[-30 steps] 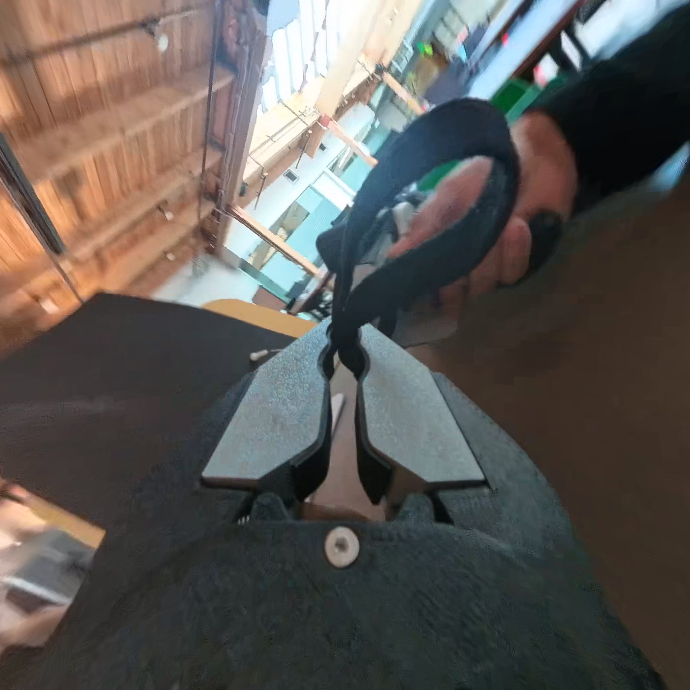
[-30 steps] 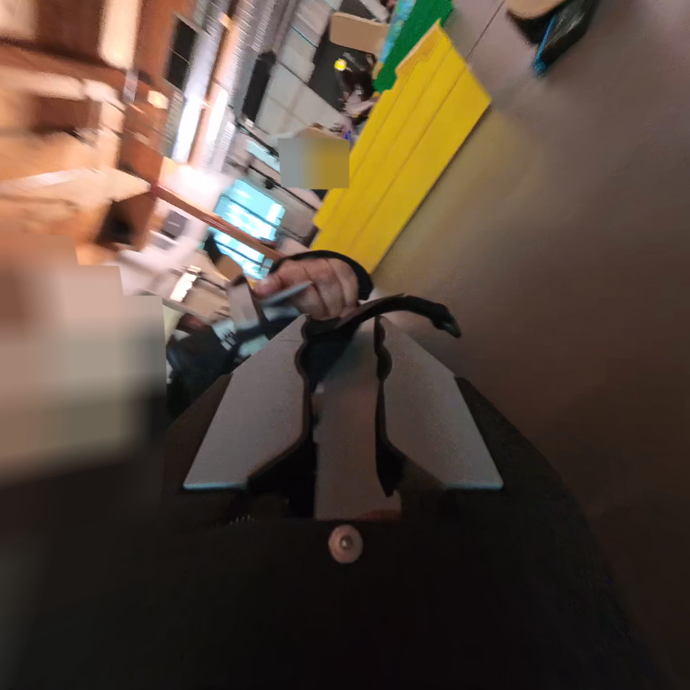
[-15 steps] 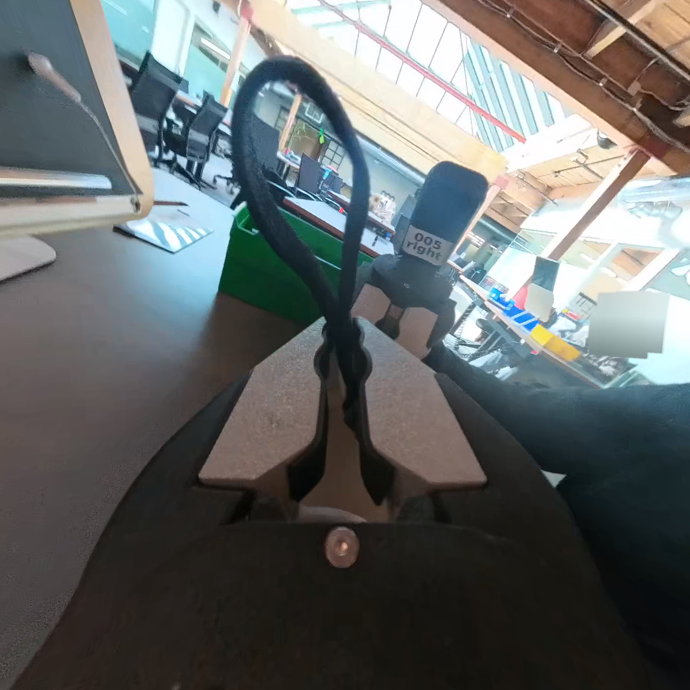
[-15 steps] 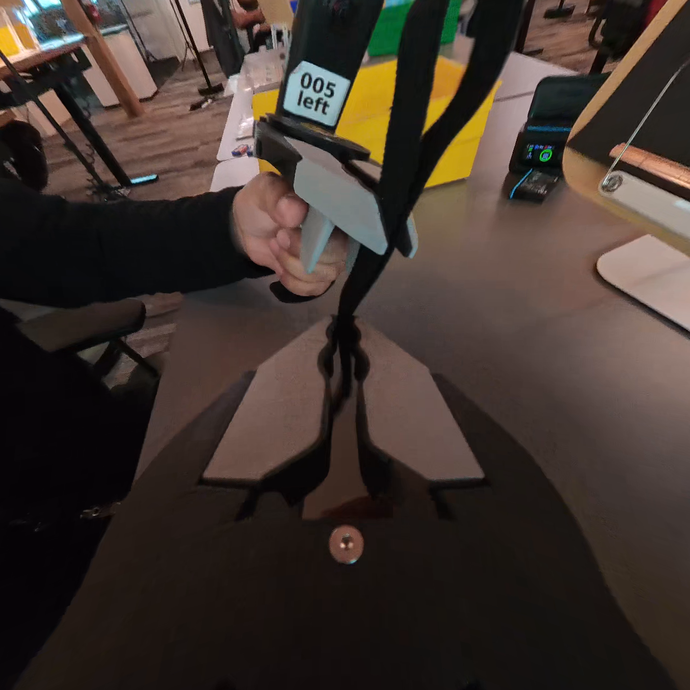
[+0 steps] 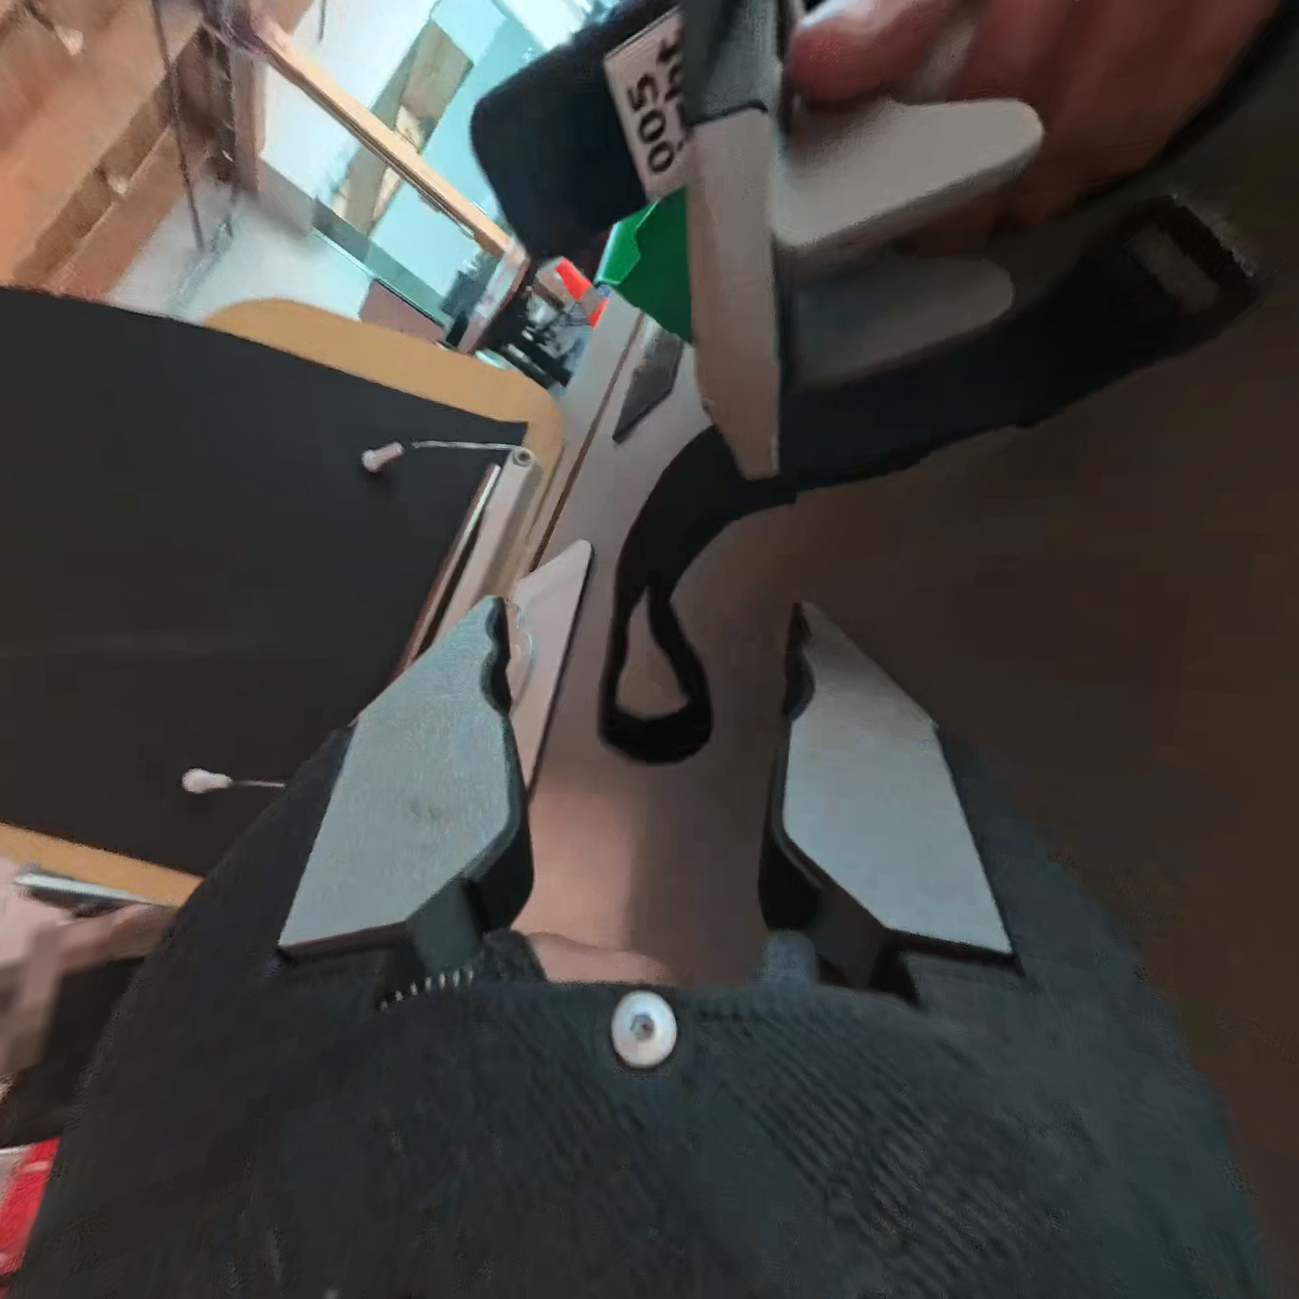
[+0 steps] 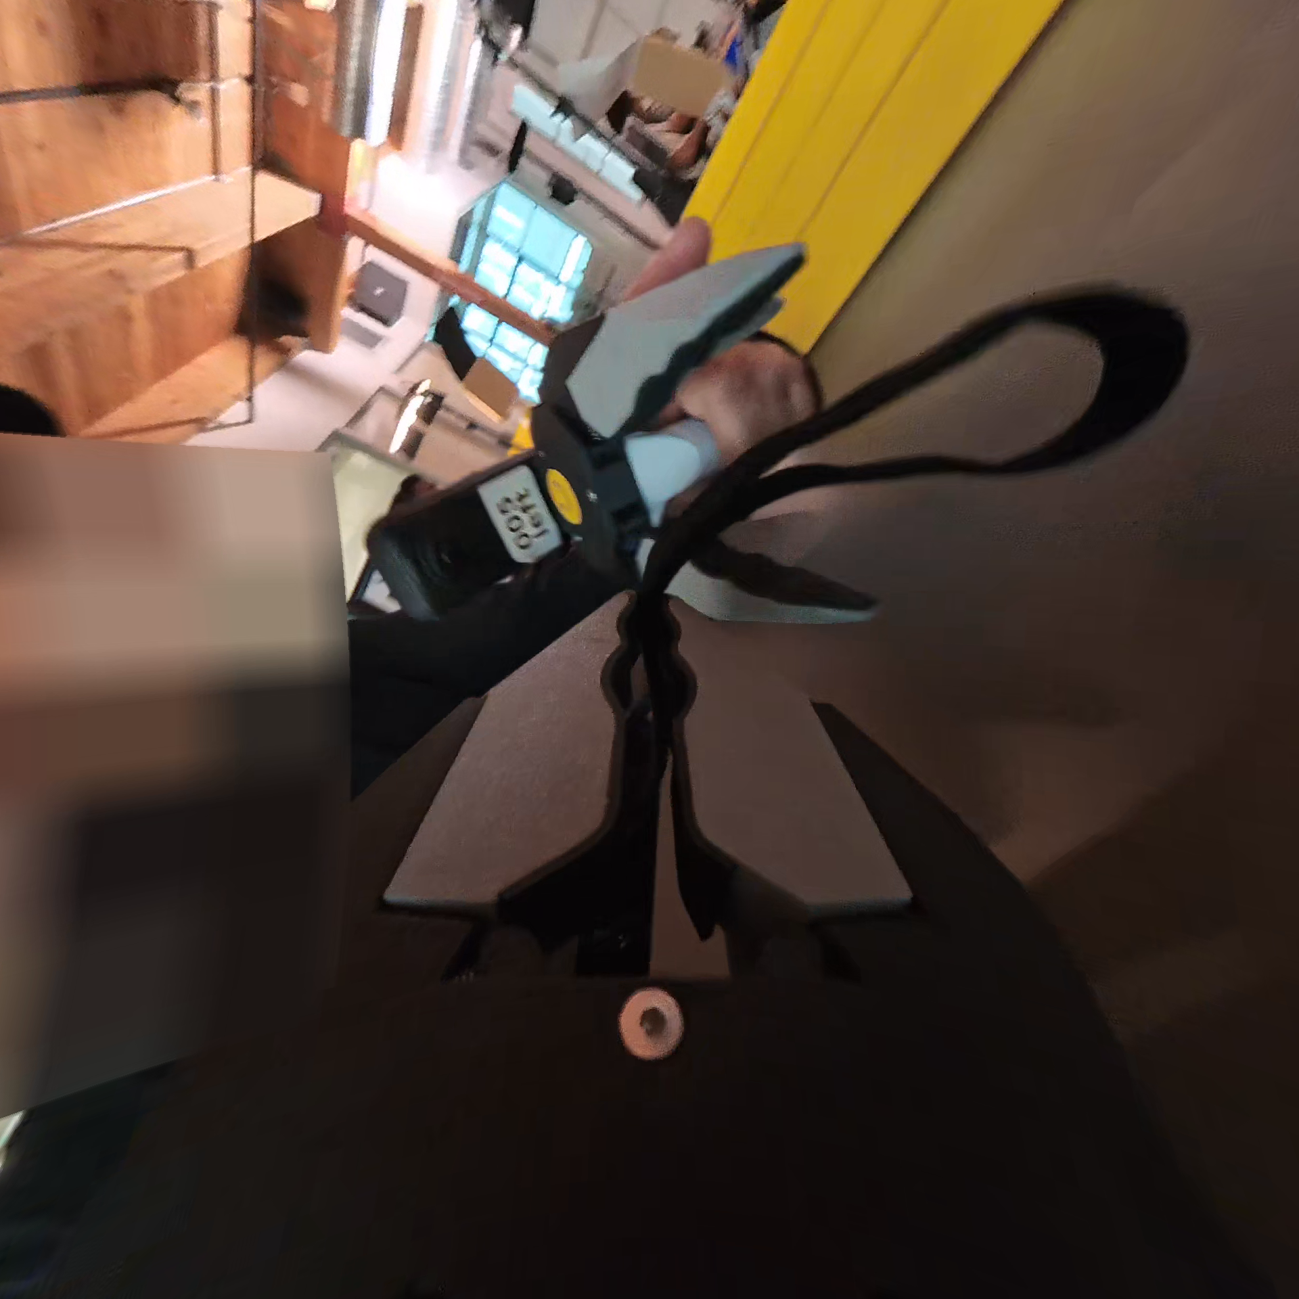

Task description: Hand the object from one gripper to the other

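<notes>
The object is a black strap (image 6: 1153, 365) folded into a loop. My right gripper (image 6: 650, 618) is shut on it, and the loop swings up to the right past the fingertips. My left gripper (image 5: 647, 618) is open and empty, its jaws wide apart. The strap's lower loop (image 5: 657, 744) hangs in the gap between them and touches neither finger. The right gripper (image 5: 763, 450), held by a hand, shows close above in the left wrist view and clamps the strap. The left gripper (image 6: 836, 436) shows open just beyond the right fingertips.
A brown table (image 5: 1089, 703) lies under both grippers. A black panel with a wooden rim (image 5: 211, 562) stands to the left. A green bin (image 5: 654, 260) sits behind the right gripper. A yellow bin (image 6: 879, 140) is at the far side. One gripper's finger ends stand about 6 cm off the other's.
Half a second ago both grippers were shut on the strap. My left gripper has opened and let go, and the strap is held by the right gripper alone. Both views have tilted.
</notes>
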A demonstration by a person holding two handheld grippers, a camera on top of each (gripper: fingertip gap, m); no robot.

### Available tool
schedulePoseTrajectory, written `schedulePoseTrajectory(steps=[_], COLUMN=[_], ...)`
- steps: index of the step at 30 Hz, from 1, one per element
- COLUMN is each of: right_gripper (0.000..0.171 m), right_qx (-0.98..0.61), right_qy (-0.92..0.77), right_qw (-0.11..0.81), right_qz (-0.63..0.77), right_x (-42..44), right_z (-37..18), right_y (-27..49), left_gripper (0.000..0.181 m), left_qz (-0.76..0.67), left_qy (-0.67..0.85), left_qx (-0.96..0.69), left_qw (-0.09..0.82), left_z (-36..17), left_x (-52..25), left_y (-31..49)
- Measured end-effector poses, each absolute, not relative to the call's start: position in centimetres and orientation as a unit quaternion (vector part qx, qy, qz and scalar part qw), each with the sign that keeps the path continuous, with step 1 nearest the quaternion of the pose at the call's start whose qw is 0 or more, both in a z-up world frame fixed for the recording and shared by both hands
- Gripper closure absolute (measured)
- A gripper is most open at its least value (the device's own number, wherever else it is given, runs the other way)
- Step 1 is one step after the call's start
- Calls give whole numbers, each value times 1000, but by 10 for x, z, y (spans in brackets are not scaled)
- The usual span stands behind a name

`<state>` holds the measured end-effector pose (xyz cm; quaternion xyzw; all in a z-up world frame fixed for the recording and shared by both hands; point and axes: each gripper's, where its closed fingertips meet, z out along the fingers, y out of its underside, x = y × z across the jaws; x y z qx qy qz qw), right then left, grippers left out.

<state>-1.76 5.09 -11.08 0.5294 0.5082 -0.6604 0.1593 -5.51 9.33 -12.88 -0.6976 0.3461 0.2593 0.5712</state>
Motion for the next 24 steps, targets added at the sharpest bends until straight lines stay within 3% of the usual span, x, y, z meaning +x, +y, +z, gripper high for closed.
schedulePoseTrajectory(steps=[3,5,9,12,17,19,20,21,23,24], right_gripper=[143,131,111,111,104,114,131,168,171,170], right_qx=[486,480,490,462,433,410,403,398,396,404], right_qy=[524,548,573,584,634,635,637,644,663,661], right_qw=[197,148,-55,-113,-207,-219,-222,-227,-251,-284], right_qz=[-671,-669,-654,-658,-606,-617,-618,-613,-584,-565], right_x=[-7,-10,-23,-25,-40,-42,-43,-42,-41,-41], right_z=[-101,-100,-90,-82,-87,-79,-78,-78,-79,-76], right_y=[31,37,81,85,64,51,46,43,43,50], left_gripper=[150,181,181,181,180,180,179,179,166,147], left_qz=[286,204,-80,-265,-314,-328,-325,-320,-311,-305], left_qy=[351,296,166,98,130,145,154,163,169,168], left_qx=[-656,-694,-752,-755,-758,-761,-762,-764,-765,-765], left_qw=[604,624,633,592,557,541,539,536,538,541], left_z=[-113,-107,-105,-107,-111,-115,-118,-121,-123,-123], left_x=[-46,-46,-45,-41,-21,-7,-2,2,3,1], left_y=[92,92,92,86,76,74,74,74,76,77])
